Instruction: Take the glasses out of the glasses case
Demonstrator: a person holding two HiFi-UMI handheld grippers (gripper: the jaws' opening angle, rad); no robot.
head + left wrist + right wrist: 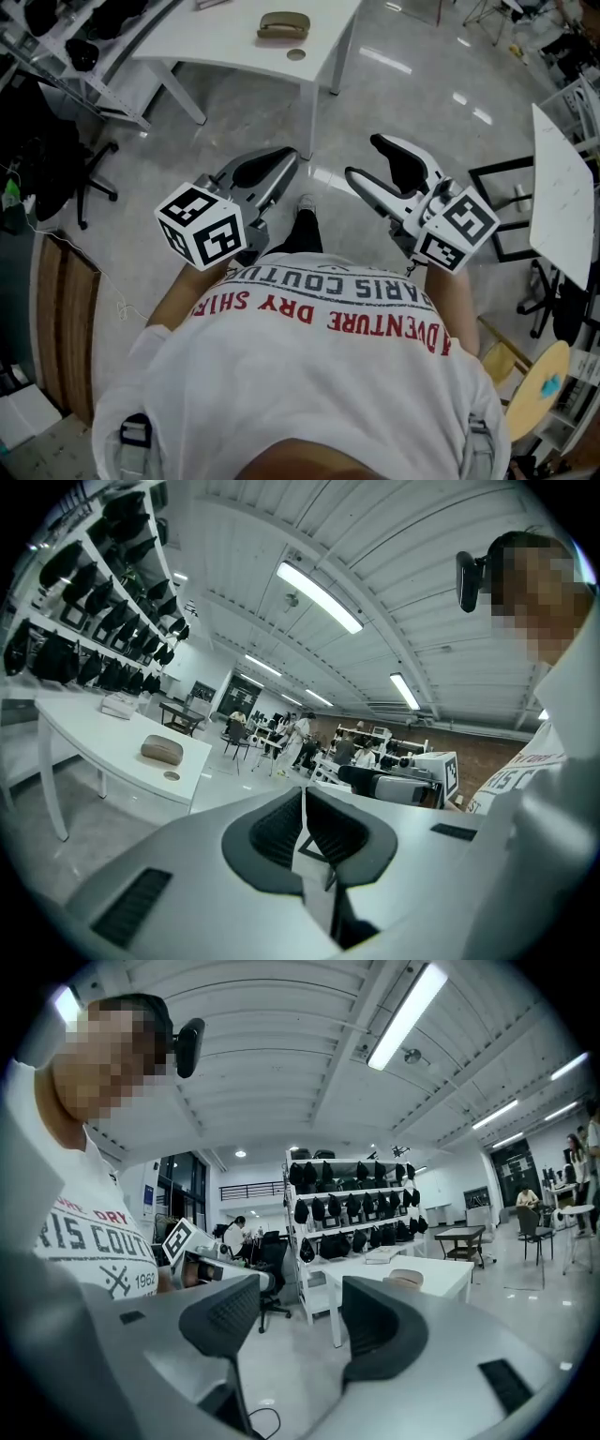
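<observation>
The glasses case lies closed on the white table, close to the table's near corner, with a small round object just beside it toward the table edge. The glasses are not visible and are presumed to be inside the case. Both grippers are held well short of the table, over the floor, and neither touches anything. The left gripper has its jaws pressed together with nothing between them. The right gripper has its jaws spread wide and empty. Hazards from this state:

- The case is rounded and looks smooth, so a one-sided push or an off-centre pinch would likely slide it along the table.
- Because it sits near the corner, such a slide could carry it over the edge.
- The left jaws must be opened before they can brace the case; otherwise the lid cannot be lifted against a steady base.
</observation>
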